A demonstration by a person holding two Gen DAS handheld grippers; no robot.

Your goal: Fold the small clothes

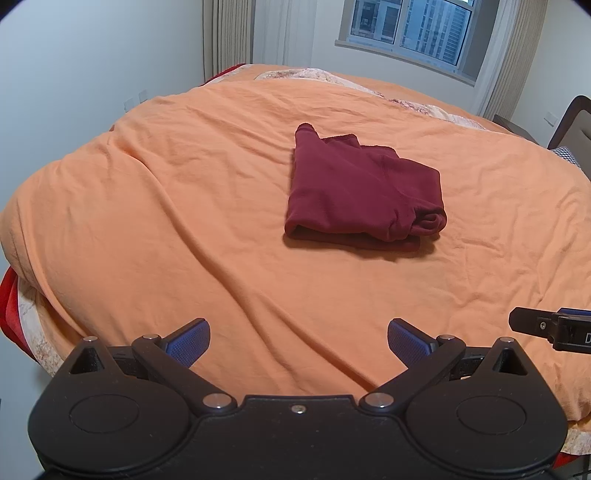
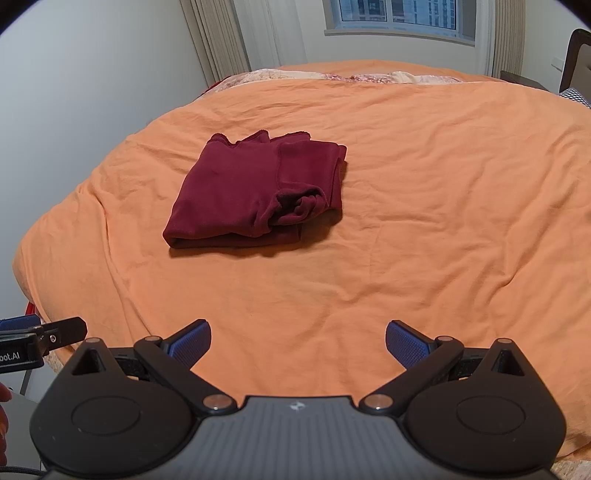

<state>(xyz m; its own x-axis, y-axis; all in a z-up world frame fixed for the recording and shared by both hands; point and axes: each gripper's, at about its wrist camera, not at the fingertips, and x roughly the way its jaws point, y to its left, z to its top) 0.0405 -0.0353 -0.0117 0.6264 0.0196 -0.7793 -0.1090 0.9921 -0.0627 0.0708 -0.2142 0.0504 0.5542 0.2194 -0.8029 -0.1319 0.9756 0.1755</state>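
Nearest the lens in each wrist view are the tongs themselves: the left tongs [image 1: 298, 341] and the right tongs [image 2: 298, 341] both stand spread wide, blue pads [image 1: 190, 341] apart with nothing between them, hovering over the near edge of the bed. The right tongs also show at the right edge of the left view [image 1: 550, 326], and the left tongs at the left edge of the right view [image 2: 40, 338], so the two sit side by side and apart.

The dark red garment [image 1: 364, 190] lies folded into a compact, roughly square bundle on the orange duvet [image 1: 184, 206], towards the middle of the bed and well away from both tongs. Its near edge is a rounded fold; at the near right corner the layers bunch into a loose roll, seen more plainly from the right [image 2: 258, 192]. At the far left corner a narrow bit of fabric sticks out.

The duvet is creased all over. Past its far edge a pale patterned cover [image 2: 369, 77] shows, with red cloth [image 1: 9, 302] at the bed's near left side. Beyond the bed stand a white wall, curtains [image 1: 227, 35] and a window [image 1: 410, 26]; a dark headboard [image 1: 570, 122] sits at the far right
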